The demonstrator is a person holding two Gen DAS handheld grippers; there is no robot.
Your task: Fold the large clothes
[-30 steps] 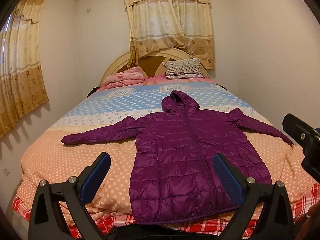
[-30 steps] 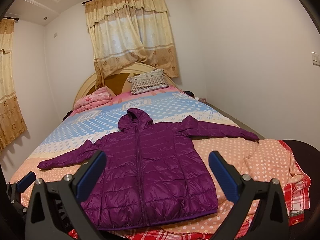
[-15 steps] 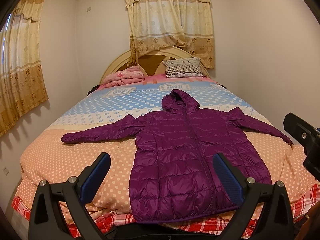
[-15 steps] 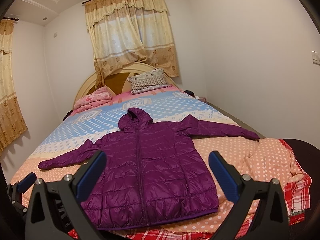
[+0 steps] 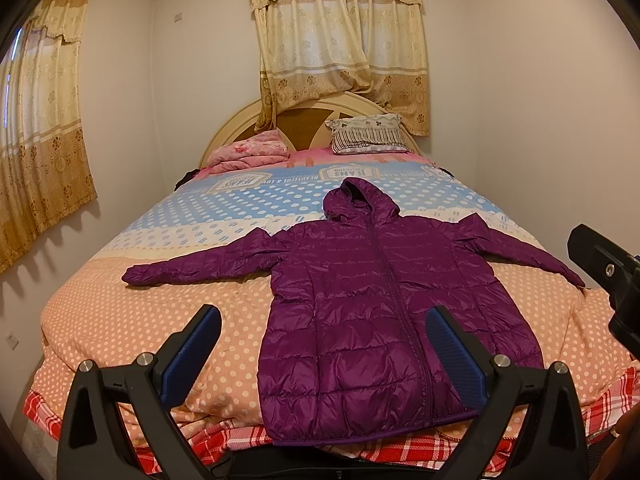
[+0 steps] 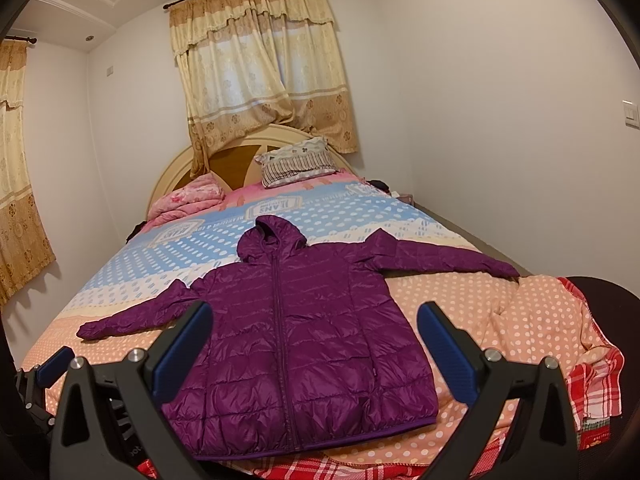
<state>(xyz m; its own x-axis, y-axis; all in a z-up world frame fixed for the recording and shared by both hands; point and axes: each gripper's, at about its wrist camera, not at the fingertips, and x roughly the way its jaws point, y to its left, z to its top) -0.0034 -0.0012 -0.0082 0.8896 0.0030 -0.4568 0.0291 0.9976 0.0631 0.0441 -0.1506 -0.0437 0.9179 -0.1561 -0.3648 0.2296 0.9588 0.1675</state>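
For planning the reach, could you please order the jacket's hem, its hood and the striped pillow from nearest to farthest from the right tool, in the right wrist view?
1. Hem, between the fingers, bed's foot.
2. Hood, mid-bed.
3. Striped pillow, at the headboard.

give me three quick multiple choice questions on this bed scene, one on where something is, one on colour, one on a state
1. Where does the striped pillow sit?
A. at the foot of the bed
B. against the headboard
C. on the floor

2. What colour is the jacket?
A. purple
B. green
C. grey

3. How does the jacket lie?
A. folded in half
B. rolled up
C. spread flat, zipped, both sleeves out

Key: 1 B, it leans on the headboard at the far end of the bed. 2 A, the quilted shell is purple in both views. 3 C, each sleeve stretches sideways and the left gripper and right gripper are open, away from it.
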